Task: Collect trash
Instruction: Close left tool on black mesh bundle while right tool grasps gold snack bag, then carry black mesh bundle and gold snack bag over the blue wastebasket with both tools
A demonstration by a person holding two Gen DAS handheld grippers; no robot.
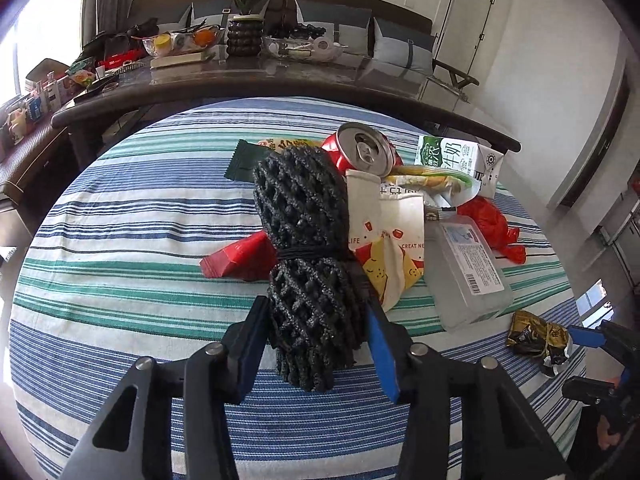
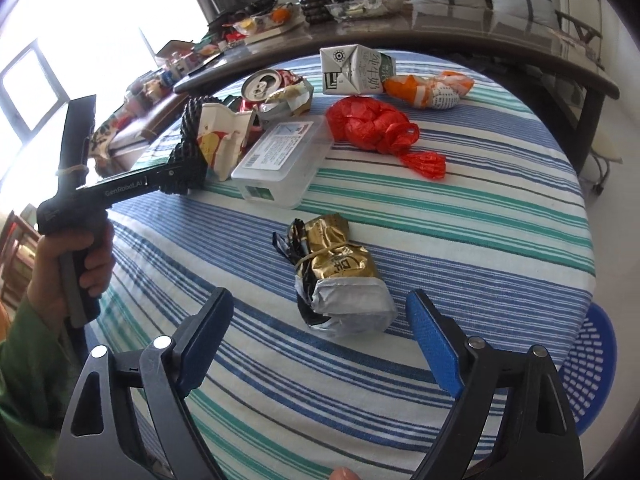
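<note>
Trash, assorted, on a striped cloth (image 1: pixel 120 248) in blue, green and white over a round worktop.

Item one: black foam net bundle (image 1: pixel 312 280), open lattice, rolled and bound at the waist by a thin black band. The left gripper (image 1: pixel 316 340) is clamped on its lower half, both pads pressed into the mesh; in the right wrist view the bundle's lower end looks raised off the cloth. A hand (image 2: pixel 76 264) in a green sleeve grips the handle, the tool pointing steeply down.

Item two: gold foil packet (image 2: pixel 340 276), crumpled, with silver lining exposed and a rubber band round it, lying on the cloth near the near edge. The right gripper (image 2: pixel 320 348) hangs just before it with jaws wide apart, blue pads clear of the foil.

Further items, clustered beyond: crushed red can (image 1: pixel 364 148) with silver top; green and white milk carton (image 1: pixel 456 160); clear plastic box (image 1: pixel 464 272), rectangular, labelled lid, contents not discernible; knotted red plastic bag (image 2: pixel 372 124); printed paper wrapper (image 1: pixel 392 248); red packet (image 1: pixel 240 258); orange and white wrapper (image 2: pixel 432 88).

Blue perforated basket (image 2: pixel 592 364), below the worktop's right edge.
</note>
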